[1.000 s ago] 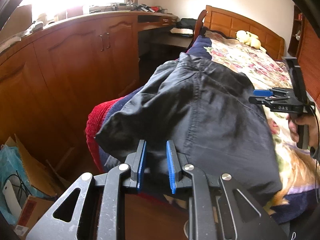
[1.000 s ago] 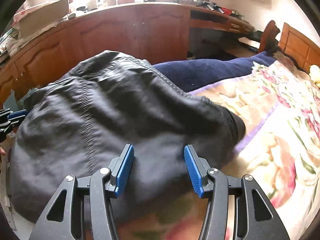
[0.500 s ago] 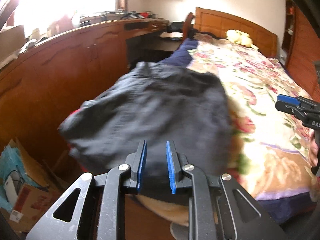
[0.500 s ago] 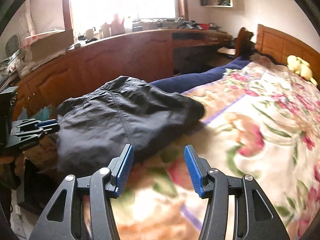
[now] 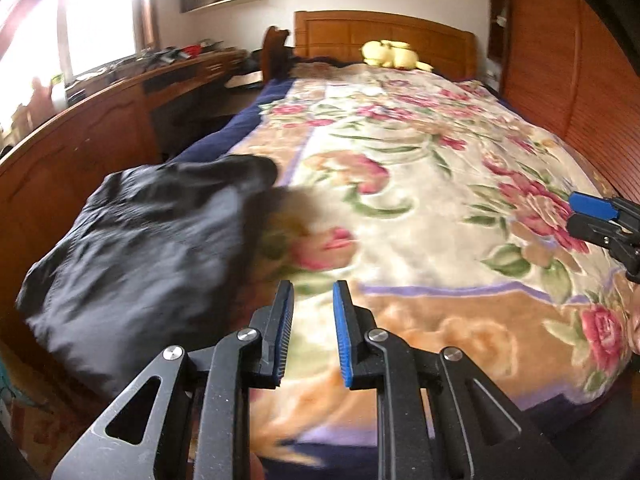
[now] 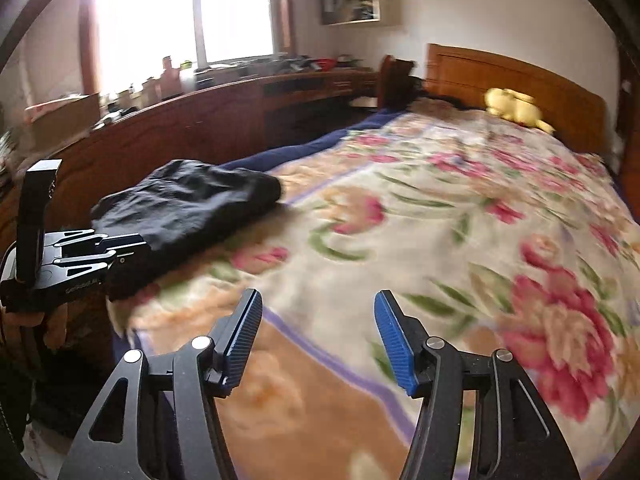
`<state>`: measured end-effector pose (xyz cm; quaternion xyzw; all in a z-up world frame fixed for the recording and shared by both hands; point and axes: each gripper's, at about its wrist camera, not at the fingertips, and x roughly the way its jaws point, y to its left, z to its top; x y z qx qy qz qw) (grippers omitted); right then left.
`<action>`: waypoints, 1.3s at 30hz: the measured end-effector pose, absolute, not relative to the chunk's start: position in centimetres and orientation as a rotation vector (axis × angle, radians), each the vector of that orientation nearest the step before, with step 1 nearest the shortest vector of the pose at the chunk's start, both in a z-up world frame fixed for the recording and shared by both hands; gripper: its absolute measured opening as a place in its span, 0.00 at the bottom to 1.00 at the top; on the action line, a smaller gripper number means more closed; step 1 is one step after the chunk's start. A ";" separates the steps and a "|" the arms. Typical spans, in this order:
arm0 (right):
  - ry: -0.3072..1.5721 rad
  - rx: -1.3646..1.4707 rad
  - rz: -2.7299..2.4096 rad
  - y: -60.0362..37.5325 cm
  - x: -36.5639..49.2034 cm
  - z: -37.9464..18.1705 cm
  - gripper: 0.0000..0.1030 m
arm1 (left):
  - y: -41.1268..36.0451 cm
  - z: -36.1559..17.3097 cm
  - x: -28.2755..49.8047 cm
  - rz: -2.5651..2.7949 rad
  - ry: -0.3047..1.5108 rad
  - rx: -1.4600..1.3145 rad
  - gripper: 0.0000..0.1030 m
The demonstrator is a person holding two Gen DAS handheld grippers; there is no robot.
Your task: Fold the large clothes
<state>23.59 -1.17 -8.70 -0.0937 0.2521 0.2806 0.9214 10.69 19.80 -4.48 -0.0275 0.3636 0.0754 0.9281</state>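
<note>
Floral bedspread (image 6: 440, 240) below; both tongs (image 5: 313, 330) (image 6: 318, 342) parted, empty, level.

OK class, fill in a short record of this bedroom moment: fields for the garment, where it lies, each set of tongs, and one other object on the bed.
garment: dark folded garment
location: near left corner of the floral bedspread, beside the wooden cabinets
left tongs: narrowly open, empty, above the bedspread
right tongs: wide open, empty, above the bedspread
other object: yellow plush toy by the headboard
</note>
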 end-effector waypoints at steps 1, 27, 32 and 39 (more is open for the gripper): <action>0.518 -0.187 0.555 -1.9 23.3 -8.8 0.60 | 18.7 -4.5 11.1 0.149 0.746 -0.049 0.20; 0.340 0.077 0.069 -21.9 2.7 -4.9 0.60 | -2.0 1.7 7.6 -0.020 0.571 -0.014 0.20; 0.299 0.093 0.033 -21.7 -0.4 -4.5 0.60 | -2.4 2.3 6.2 -0.032 0.550 -0.029 0.20; 0.292 0.086 0.032 -20.3 -1.3 -4.7 0.60 | -2.9 2.7 5.9 -0.043 0.537 -0.015 0.20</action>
